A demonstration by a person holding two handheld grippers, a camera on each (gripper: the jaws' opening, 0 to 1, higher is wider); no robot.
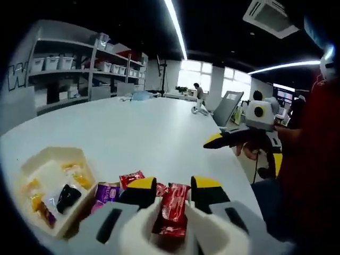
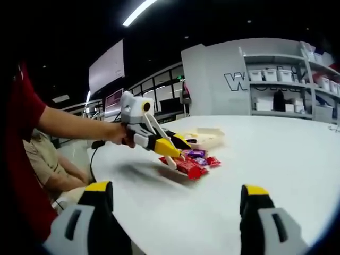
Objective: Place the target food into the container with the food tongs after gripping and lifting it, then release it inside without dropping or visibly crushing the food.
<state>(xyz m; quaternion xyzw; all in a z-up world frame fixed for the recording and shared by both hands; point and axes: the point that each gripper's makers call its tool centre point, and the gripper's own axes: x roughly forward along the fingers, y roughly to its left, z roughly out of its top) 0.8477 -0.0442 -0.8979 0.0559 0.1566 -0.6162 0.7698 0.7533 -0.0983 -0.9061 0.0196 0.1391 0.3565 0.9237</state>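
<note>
My left gripper (image 1: pixel 173 185) is shut on a red snack packet (image 1: pixel 172 208), which sits pinched between its yellow-tipped jaws low over the white table (image 1: pixel 149 127). In the right gripper view the left gripper (image 2: pixel 172 149) reaches in from the left, with that red packet (image 2: pixel 189 168) at its tips. A cream container (image 1: pixel 53 155) stands to the left, holding several small wrapped snacks; the right gripper view has the container (image 2: pixel 206 138) behind the packets. My right gripper (image 2: pixel 176 194) hangs open over bare table, well back from the food; it also appears as the right gripper (image 1: pixel 223 139) at right.
A purple packet (image 1: pixel 106 192) and another red packet (image 1: pixel 132 178) lie between the container and my left jaws. Storage shelves (image 1: pixel 79 69) line the far wall. A person in a red sleeve (image 2: pixel 21 133) stands at the table's edge.
</note>
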